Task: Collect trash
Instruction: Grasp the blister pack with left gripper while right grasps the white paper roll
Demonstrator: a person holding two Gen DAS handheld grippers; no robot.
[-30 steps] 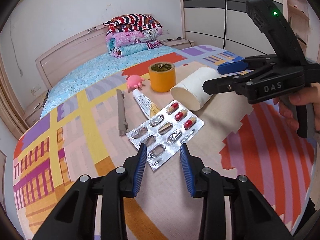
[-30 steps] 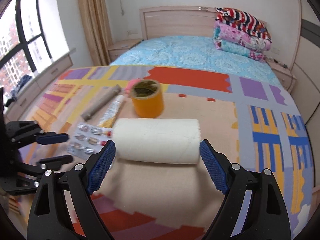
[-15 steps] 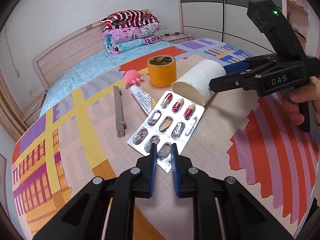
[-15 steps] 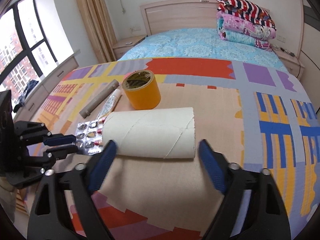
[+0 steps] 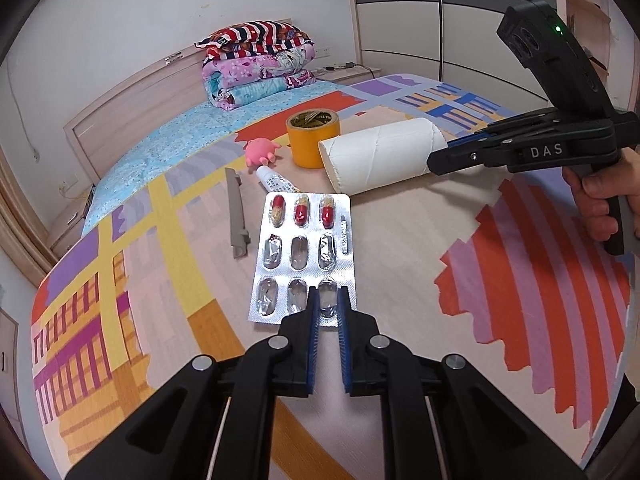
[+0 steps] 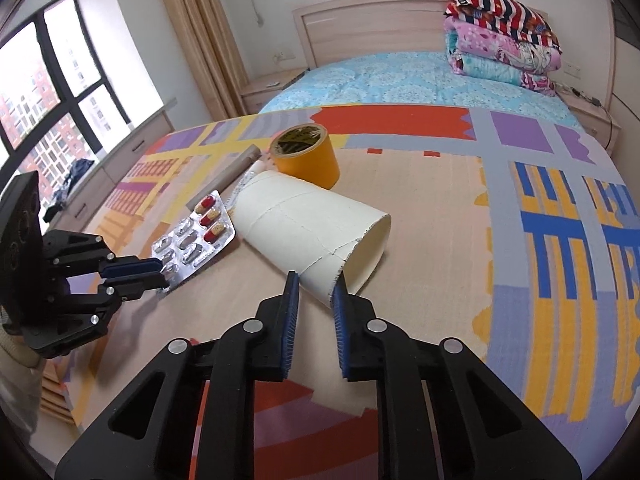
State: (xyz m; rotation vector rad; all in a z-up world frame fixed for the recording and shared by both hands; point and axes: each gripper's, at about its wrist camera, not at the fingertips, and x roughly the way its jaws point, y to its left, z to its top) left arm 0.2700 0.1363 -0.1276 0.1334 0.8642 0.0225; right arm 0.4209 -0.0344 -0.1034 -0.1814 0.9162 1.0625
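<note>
Left gripper [image 5: 328,304], low centre of its view: pads pressed onto the near edge of the blister pack [image 5: 304,252], one emptied pocket caught between them. The pack extends straight ahead of the gripper; three red-and-yellow capsules [image 5: 301,211] fill its far row, the nearer pockets are crushed foil. Whether the pack is lifted off the surface [image 5: 400,280] cannot be told.

Right gripper [image 6: 314,292]: pads drawn close on the torn wall of the cardboard tube [image 6: 312,228] at its open near end, one pad outside the wall and one at the mouth. The tube runs ahead and to the left of this gripper, tilted, far end toward the pack.

Beyond the tube, just behind it: an orange tape roll [image 6: 306,156], upright. Ahead-left of the left gripper: a grey strip [image 5: 236,212]; farther ahead, a small white tube [image 5: 276,180] touching the pack's far edge, and a pink toy [image 5: 262,152]. All lie on a patterned mat; a bed [image 6: 400,80] with folded quilts [image 6: 500,36] stands behind.
</note>
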